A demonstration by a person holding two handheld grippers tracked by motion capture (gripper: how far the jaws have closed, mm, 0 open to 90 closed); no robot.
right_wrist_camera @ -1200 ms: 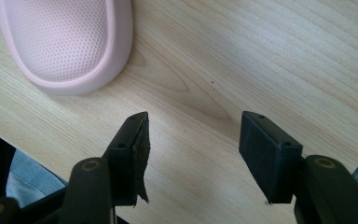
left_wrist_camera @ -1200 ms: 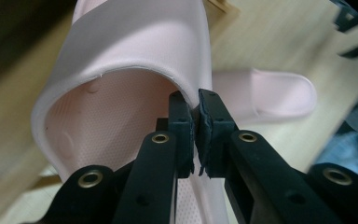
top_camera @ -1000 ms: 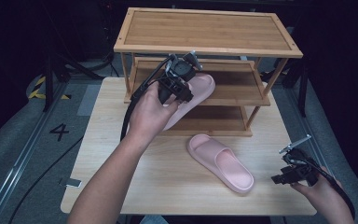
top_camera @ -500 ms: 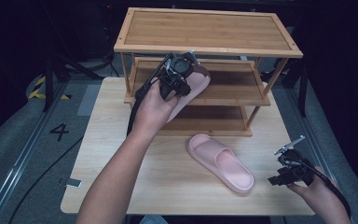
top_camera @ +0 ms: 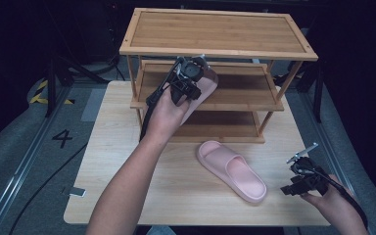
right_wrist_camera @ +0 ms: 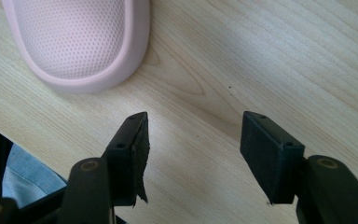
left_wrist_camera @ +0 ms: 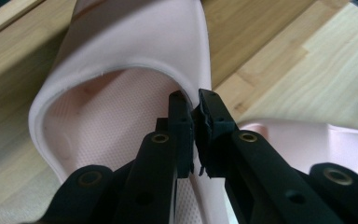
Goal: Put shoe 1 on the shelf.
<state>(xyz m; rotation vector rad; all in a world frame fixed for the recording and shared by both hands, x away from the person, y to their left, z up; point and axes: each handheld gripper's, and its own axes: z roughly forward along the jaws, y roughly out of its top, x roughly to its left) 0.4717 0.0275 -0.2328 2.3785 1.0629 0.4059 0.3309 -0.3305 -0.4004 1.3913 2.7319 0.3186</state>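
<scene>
The left gripper (top_camera: 201,81) is clamped on the strap edge of a pink slipper (left_wrist_camera: 135,60), holding it tilted at the middle shelf of the bamboo shoe rack (top_camera: 254,98). The right gripper (right_wrist_camera: 193,154) hovers with jaws apart, gripping nothing, near the second pink slipper (top_camera: 232,169) on the wooden table (top_camera: 127,186).

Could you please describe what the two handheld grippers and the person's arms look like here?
Both the left gripper and the right gripper are black, with two flat black jaws fixed by brass-ringed screws. A black cable trails from the left one. Both forearms are bare, without sleeves.
</scene>
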